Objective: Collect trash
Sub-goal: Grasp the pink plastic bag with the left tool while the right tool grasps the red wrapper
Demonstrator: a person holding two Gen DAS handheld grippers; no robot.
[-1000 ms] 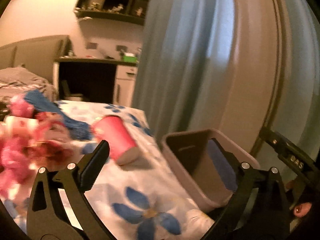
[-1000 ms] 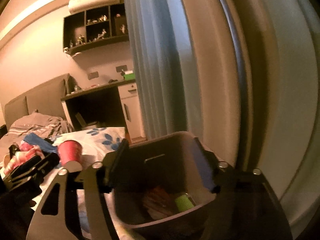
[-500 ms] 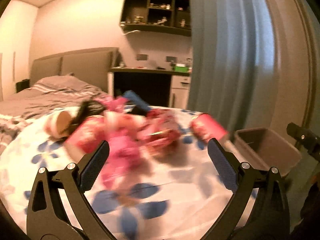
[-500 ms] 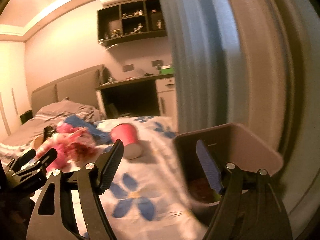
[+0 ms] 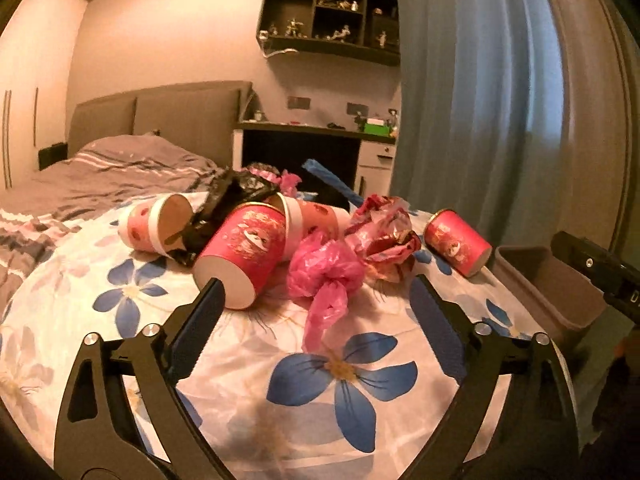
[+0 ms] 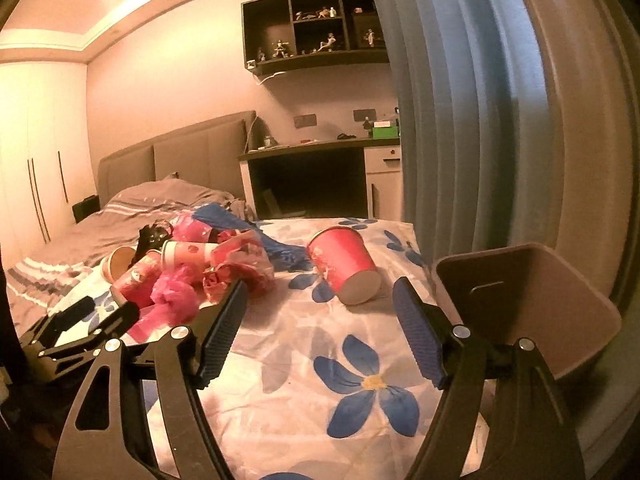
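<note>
**Claws swing from bin to trash pile**

Left claw (image 5: 314, 312) empty, wide, jaws closing, now facing the pink bag (image 5: 326, 270) and cups (image 5: 240, 250) on the bed (image 5: 340, 380); a second ago it faced the bin (image 5: 548, 284). Right claw (image 6: 320, 320) empty, fairly wide, has turned from the bin's inside toward the lone cup (image 6: 346, 266). Likely next pickup. Bin sits beside the bed's right edge.

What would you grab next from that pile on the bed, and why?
Probably ease the left gripper forward onto the pink bag: it lies right ahead, between the closing jaws, with nothing touched yet. The right gripper is open and empty, facing the lone red cup beside the bin.
</note>
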